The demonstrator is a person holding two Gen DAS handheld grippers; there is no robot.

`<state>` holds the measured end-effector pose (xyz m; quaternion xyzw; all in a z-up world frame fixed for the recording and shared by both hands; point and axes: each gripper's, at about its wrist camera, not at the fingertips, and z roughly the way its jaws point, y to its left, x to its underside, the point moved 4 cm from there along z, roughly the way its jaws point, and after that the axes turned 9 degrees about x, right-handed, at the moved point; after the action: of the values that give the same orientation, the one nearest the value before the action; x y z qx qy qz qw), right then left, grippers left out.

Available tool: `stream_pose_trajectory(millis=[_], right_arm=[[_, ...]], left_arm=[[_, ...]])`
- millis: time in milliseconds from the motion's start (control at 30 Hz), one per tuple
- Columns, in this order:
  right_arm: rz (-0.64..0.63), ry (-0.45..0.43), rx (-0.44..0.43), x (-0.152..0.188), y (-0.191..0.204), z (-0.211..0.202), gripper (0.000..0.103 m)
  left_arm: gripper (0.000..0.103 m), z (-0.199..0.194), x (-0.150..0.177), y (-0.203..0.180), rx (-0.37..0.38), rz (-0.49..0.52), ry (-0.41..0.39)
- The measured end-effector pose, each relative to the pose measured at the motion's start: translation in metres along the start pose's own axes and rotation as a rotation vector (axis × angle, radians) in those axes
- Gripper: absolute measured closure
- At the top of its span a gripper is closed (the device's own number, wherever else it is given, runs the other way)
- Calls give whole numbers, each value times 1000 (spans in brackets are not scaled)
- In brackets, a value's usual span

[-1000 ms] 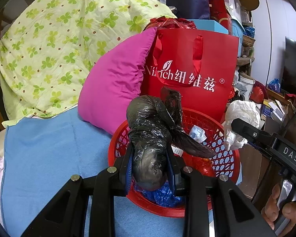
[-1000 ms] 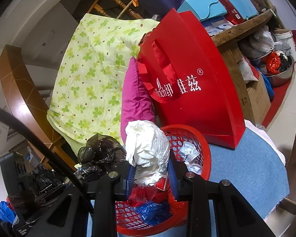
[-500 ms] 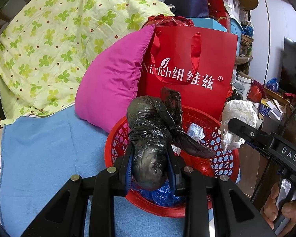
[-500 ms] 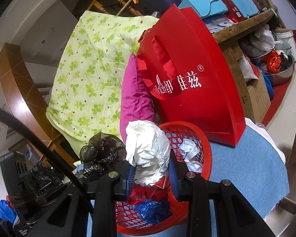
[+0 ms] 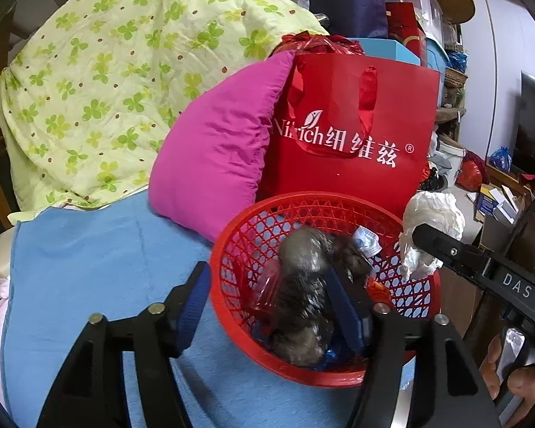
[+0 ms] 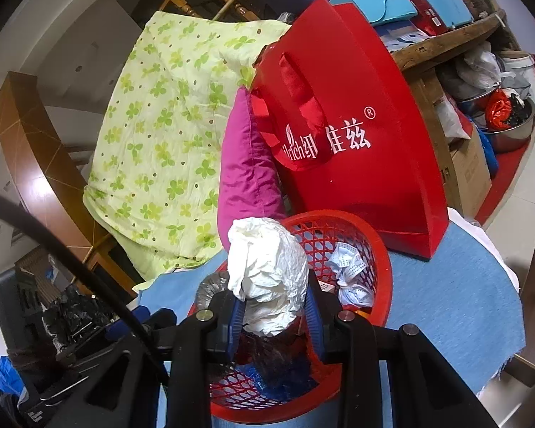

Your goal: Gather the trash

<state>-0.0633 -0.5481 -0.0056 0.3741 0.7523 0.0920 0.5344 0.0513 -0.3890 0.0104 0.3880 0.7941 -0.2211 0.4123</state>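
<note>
Left wrist view shows the left gripper (image 5: 267,303) spread wide, its fingers apart over the near rim of the red mesh basket (image 5: 415,296); the black plastic bag (image 5: 301,303), motion-blurred, is between them inside the basket, gripped by neither. At far right the right gripper (image 5: 419,240) pinches a crumpled white paper wad (image 5: 431,214). Right wrist view shows that wad (image 6: 267,267) clamped between narrow blue pads (image 6: 312,315) above the basket (image 6: 385,260), plus a crumpled face mask (image 6: 349,267) inside. A red gift bag (image 6: 367,164) stands just behind.
</note>
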Motion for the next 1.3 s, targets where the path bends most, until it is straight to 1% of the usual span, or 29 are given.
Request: stream_pose_trajectory(millis=[233,467,567,600,633,667,700,867,1033,1200,1300], right_arm=[[-24,11,10,3,6,5,69],[-44,22,24,5,10,11,68],[-43,30,32,6,10,14,67],[-40,34,36,6,10,16,65],[-37,37,39,6,10,16,59],[-34,40,44,6,9,17,52],[-29,39,47,6,8,17,38],[-32,-1,46,5,11,12,38],[-36,-43,37,3,16,6,38],[-33,-37,37,4,19,8,38],[-39,-35,36,5,22,9,38]], left_arm=[[25,-9,7,8,-43,1,12],[24,-19,17,25,-69,-47,23],[22,-24,19,32,-84,-64,21],[21,-25,20,34,-87,-70,18],[19,-27,21,35,-92,-73,17],[19,-28,22,36,-96,-74,17],[19,-29,23,37,-104,-72,16],[15,-34,27,40,-140,-50,9],[14,-38,30,48,-150,-71,13],[13,-42,35,56,-169,-84,18],[13,-44,39,62,-194,-91,25]])
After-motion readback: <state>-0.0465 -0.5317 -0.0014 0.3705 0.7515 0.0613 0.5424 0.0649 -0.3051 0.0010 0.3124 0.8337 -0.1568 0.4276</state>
